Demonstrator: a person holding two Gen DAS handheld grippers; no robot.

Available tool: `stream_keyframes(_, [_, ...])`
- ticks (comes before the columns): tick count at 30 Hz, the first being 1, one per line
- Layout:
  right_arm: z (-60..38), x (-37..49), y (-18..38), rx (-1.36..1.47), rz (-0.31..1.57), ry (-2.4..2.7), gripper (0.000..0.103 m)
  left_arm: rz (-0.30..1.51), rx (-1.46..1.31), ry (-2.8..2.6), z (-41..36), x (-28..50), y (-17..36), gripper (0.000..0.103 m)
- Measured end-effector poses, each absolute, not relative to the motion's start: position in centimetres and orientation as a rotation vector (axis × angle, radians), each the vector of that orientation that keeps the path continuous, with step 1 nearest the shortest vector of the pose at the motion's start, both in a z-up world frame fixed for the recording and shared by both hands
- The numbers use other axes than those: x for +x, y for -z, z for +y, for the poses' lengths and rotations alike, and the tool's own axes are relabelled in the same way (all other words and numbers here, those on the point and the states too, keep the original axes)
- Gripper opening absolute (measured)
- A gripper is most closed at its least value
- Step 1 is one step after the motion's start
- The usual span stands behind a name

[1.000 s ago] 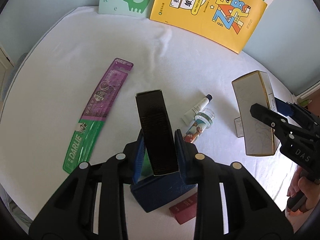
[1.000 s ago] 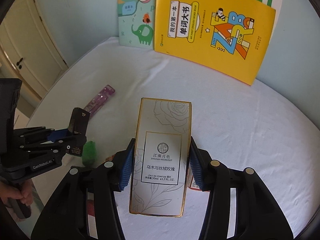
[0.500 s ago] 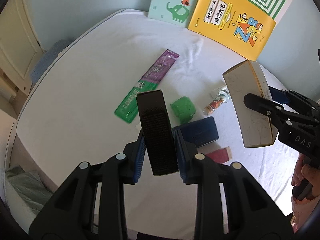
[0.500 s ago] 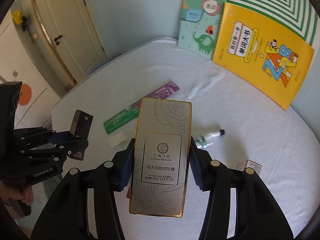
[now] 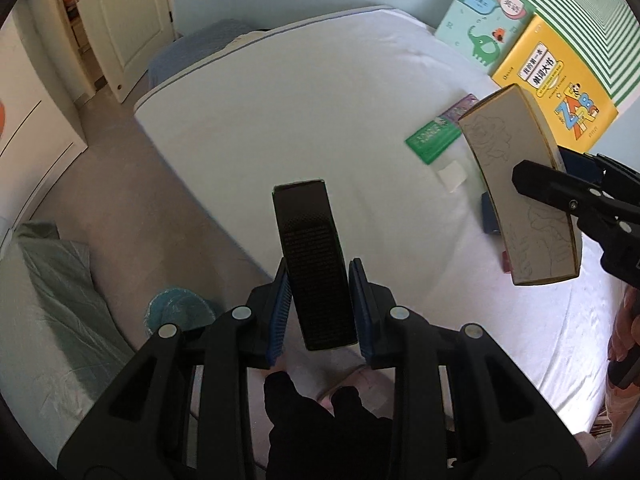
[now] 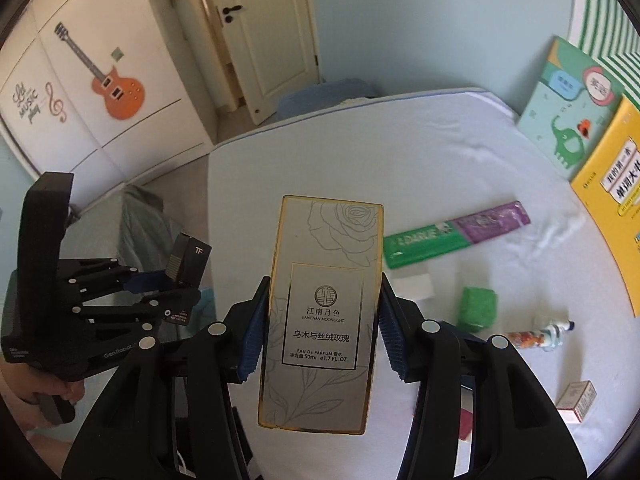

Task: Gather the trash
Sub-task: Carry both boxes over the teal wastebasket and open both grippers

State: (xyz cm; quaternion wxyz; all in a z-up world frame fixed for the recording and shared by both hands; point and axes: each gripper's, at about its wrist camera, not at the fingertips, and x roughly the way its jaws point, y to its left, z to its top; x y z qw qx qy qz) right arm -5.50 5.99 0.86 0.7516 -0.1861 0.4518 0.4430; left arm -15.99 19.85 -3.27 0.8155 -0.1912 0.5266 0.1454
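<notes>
My left gripper [image 5: 318, 304] is shut on a tall black box [image 5: 314, 264], held in the air over the bed's left edge; the box also shows in the right wrist view [image 6: 188, 260]. My right gripper [image 6: 320, 340] is shut on a white perfume box with gold edges [image 6: 320, 312], seen too in the left wrist view [image 5: 520, 192]. A teal bin with a liner [image 5: 180, 312] stands on the floor below the left gripper. On the bed lie a green and purple toothbrush pack [image 6: 452, 232], a green crumpled wad [image 6: 478, 306], a small tube [image 6: 536, 336] and a small pink box [image 6: 578, 400].
The white bed [image 5: 320, 100] fills the middle. Picture books [image 5: 552, 80] lean on the wall at the back right. A door [image 6: 264, 32] and a wardrobe with a guitar sticker [image 6: 108, 80] stand at the left. A green blanket [image 5: 52, 300] lies on the floor.
Both grippers have swung left and pulled back from the bed's clutter toward its edge, each still holding its box. The floor, door and bin have come into view.
</notes>
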Motion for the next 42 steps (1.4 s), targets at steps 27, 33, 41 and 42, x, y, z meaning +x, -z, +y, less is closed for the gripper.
stream_keyframes(27, [34.0, -20.0, 5.6, -0.685, 1.147, -1.476, 0.051, 1.16, -0.751, -0.673, 36.2, -35.6, 10.7, 0.027])
stream_keyframes(33, [35.8, -21.8, 6.1, -0.7, 1.179, -1.565, 0.076, 1.169, -0.77, -0.732, 36.3, -37.5, 11.5, 0.062])
stream_keyframes(41, [37.1, -22.8, 5.6, -0.705, 1.153, -1.587, 0.075, 1.162, -0.789, -0.807, 37.2, -39.2, 12.1, 0.071])
stream_keyframes(42, [37.3, -22.7, 5.8, -0.707, 1.149, -1.585, 0.075, 1.158, -0.788, -0.809, 37.4, -39.2, 12.1, 0.072])
